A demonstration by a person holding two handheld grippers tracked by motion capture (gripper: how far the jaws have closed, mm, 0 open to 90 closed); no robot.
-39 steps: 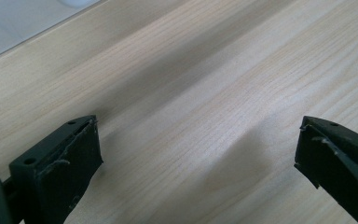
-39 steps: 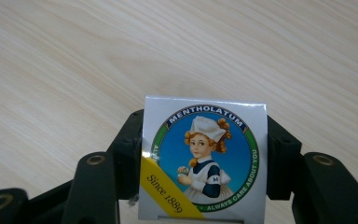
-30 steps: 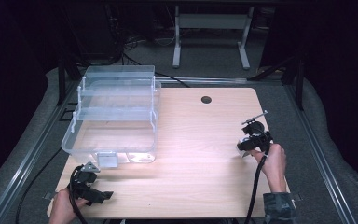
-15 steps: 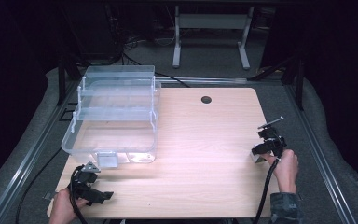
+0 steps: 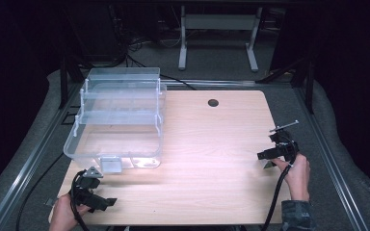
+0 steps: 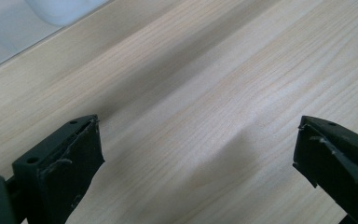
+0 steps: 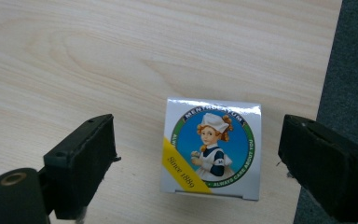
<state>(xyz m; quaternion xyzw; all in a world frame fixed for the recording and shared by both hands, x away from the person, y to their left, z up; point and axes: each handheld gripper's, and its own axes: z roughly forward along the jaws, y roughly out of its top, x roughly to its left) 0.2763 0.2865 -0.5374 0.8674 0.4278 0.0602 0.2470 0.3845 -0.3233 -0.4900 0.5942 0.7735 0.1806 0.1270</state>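
Observation:
A small white carton printed with a round picture of a nurse lies on the wooden table close to its right edge. My right gripper stands over it. Its jaws have just been opening, and the carton now sits between them with a gap on each side. In the high view the right gripper is at the table's right edge, held by a hand. My left gripper rests at the near left corner, open over bare wood.
A clear plastic organiser box with stepped tiers stands at the table's back left. A dark cable hole lies near the far edge. Grey padding borders the table just right of the carton. Cables trail from both grippers.
The right hand has moved its gripper rightward to the table's edge and a little nearer the person. The left gripper has stayed put.

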